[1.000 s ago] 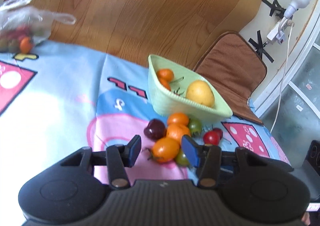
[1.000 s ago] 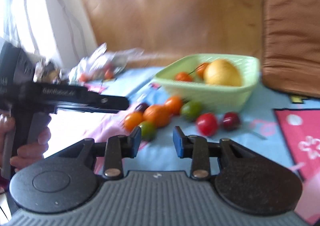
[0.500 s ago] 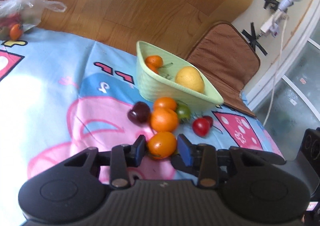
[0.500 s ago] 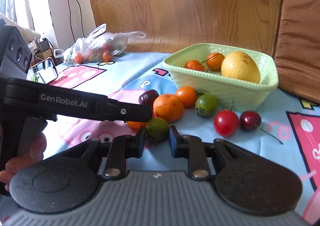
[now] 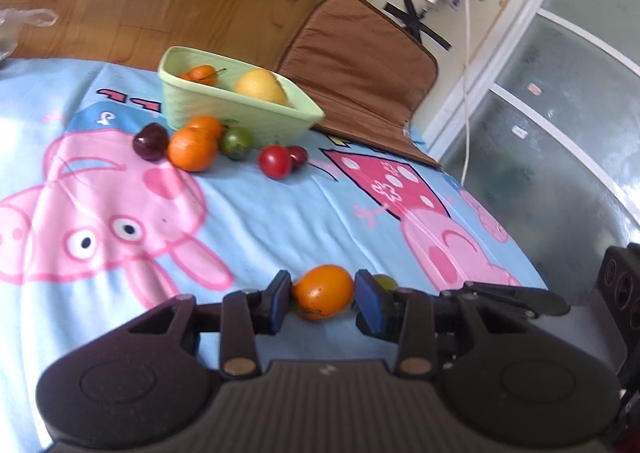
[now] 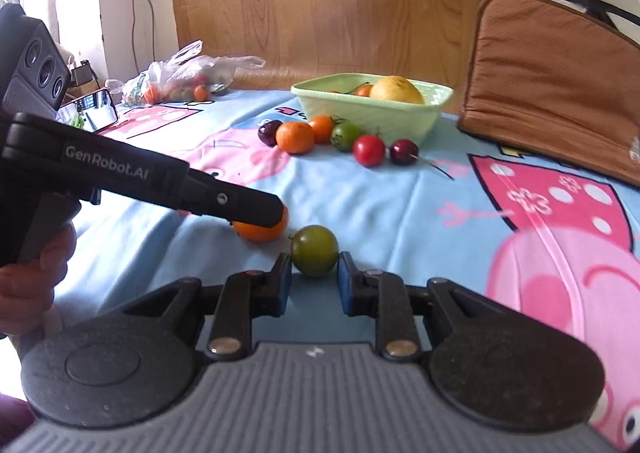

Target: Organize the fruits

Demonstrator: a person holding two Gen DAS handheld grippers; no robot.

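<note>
Left claw point(image 5: 322, 299) is clamped on a smooth, oval orange tomato point(image 5: 323, 292), blue pads pressing both flanks. Right claw point(image 6: 313, 281) is closed about as far as it goes on a round, glossy green tomato point(image 6: 314, 255), which sits between the pad tips. Both fruits are held low over the cartoon-printed light-blue cloth point(image 5: 256, 213), side by side and well apart from the main group.

Progress, as judged: early. The pale-green ribbed plastic basket point(image 6: 372, 113) holds only a large matt yellow citrus point(image 6: 396, 89) and small orange fruits with stems point(image 5: 200, 73). Left outside, just in front of the basket wall: a dimpled orange mandarin point(image 6: 295, 137), a smaller orange tomato point(image 6: 321, 127), a second green tomato point(image 6: 346, 135), a shiny red tomato point(image 6: 369, 149) and two dark cherries, one at each end of the row point(image 6: 269, 132) point(image 6: 404, 151). A crinkled clear plastic bag of further fruit point(image 6: 180, 77) lies at the far edge, untouched.

Whether the two gripped tomatoes are bound for the basket or for a separate grouping cannot be told.

Materials: soft, wrinkled cloth; rigid basket; brown quilted cushion point(image 6: 556, 73) beyond it.
</note>
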